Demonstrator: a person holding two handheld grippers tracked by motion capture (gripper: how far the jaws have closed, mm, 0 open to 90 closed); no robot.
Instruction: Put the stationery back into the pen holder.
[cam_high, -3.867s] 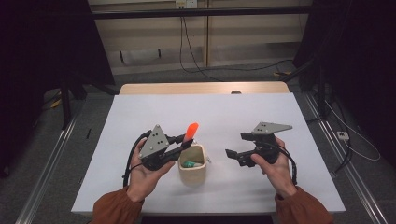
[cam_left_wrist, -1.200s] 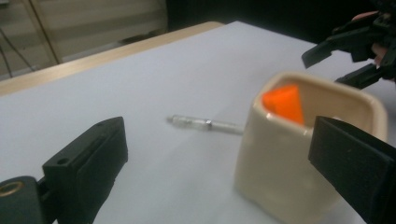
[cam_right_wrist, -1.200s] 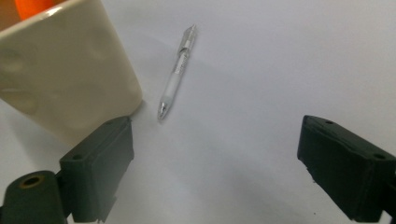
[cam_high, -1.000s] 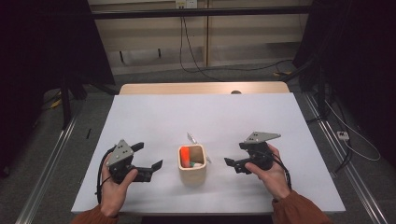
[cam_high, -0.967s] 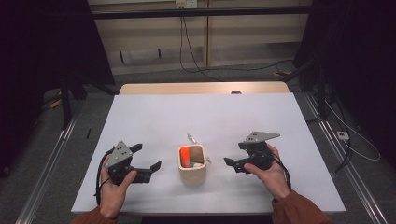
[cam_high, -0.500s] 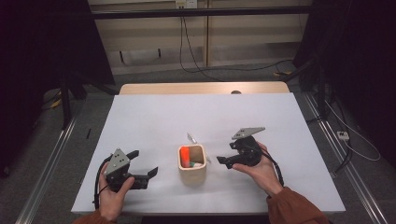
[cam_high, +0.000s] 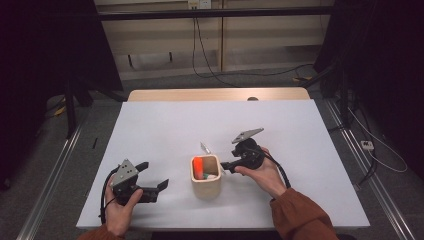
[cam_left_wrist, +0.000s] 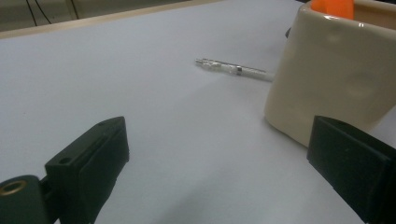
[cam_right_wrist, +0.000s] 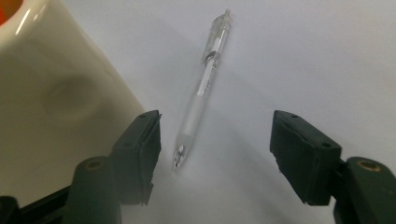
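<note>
Our right gripper (cam_right_wrist: 215, 140) hangs low over the table with its jaws spread wide and nothing between the pads, the clear pen (cam_right_wrist: 201, 91) lying flat on the white table (cam_right_wrist: 317, 56) just ahead and a little toward the left jaw. In the high view this same right gripper (cam_high: 231, 164) sits just beside the cream cup (cam_high: 205, 176), and the pen (cam_high: 205, 148) lies just behind the cup's far rim, close to it. We judge that we are lining up to grasp the pen, presumably to drop it into the cup alongside the orange marker (cam_high: 198, 164) that stands inside. The next move calls for easing forward and slightly sideways so the barrel comes between the jaws, then closing across it; the pen is thin and flat on the surface, so the pads must come right down to the table. The cup wall (cam_right_wrist: 56, 93) stands close against our left jaw and could be nudged as we shift. Our left gripper (cam_high: 152, 186) rests well apart at the near left of the table, jaws likewise spread and empty, looking toward the cup (cam_left_wrist: 336, 74) and the pen (cam_left_wrist: 233, 70) beyond it.
</note>
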